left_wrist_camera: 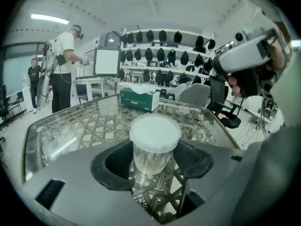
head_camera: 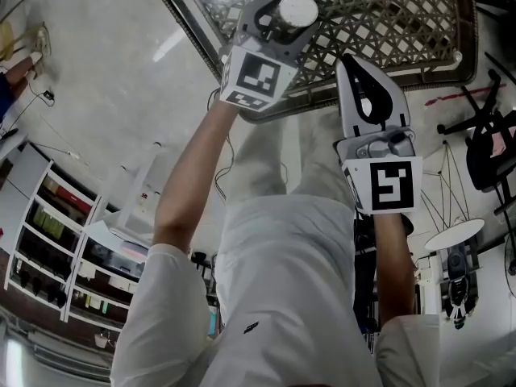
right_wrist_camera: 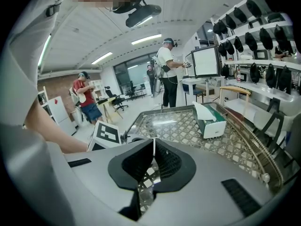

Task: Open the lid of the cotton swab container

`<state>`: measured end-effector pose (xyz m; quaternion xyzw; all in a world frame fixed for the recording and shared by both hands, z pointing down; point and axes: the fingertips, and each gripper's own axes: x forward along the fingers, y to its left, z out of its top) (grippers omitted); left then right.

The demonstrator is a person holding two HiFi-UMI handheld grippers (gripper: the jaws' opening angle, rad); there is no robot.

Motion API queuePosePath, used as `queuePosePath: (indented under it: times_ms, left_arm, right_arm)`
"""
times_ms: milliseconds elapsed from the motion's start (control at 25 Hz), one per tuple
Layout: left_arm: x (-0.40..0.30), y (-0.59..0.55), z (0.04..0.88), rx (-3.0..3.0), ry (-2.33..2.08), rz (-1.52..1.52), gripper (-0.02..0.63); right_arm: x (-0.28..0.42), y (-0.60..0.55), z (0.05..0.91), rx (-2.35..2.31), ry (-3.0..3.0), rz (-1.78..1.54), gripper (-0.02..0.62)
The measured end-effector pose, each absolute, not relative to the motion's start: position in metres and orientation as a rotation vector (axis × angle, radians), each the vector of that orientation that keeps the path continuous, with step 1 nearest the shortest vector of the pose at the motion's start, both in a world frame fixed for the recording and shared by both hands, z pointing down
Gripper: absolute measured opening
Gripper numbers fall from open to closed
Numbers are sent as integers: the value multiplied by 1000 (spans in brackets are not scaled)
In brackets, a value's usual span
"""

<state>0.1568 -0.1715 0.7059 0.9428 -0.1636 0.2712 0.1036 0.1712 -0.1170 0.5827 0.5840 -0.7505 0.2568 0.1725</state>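
The cotton swab container (left_wrist_camera: 154, 147) is a clear round tub with a white lid (head_camera: 297, 10) pressed on, standing upright on the glass-topped lattice table (left_wrist_camera: 75, 128). My left gripper (left_wrist_camera: 153, 160) is open, its jaws on either side of the tub with a gap on both sides, the pads not touching it. In the head view the left gripper (head_camera: 282, 22) reaches over the table's near edge. My right gripper (right_wrist_camera: 153, 147) is shut with nothing between its jaws. It hangs to the right of the left one, short of the table's edge (head_camera: 352, 67).
A green tissue box (left_wrist_camera: 139, 99) stands further back on the table (right_wrist_camera: 214, 124). The table's metal rim (head_camera: 379, 83) runs just ahead of the right gripper. People stand at desks in the background. A black chair (head_camera: 492, 147) is at the right.
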Motion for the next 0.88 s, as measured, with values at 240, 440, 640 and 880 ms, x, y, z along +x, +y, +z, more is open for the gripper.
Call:
queuePosePath:
  times_ms: [240,440,640,880]
  left_arm:
    - [169,-163,706,2797,-482,789,253]
    - [157,-169,702,2762,-493,771,253]
    - [155,-158,684,2772,-460,744,252]
    - [151,-138,649,2784,-385,694,252]
  right_arm:
    - [185,-102,581,1671,-2117,739,2]
    - [173,-105,573,1698,-2122,713,2]
    - [174,-97,561,1729,-2122,692,2]
    - [171,-85,547,1767,-2109,670,2]
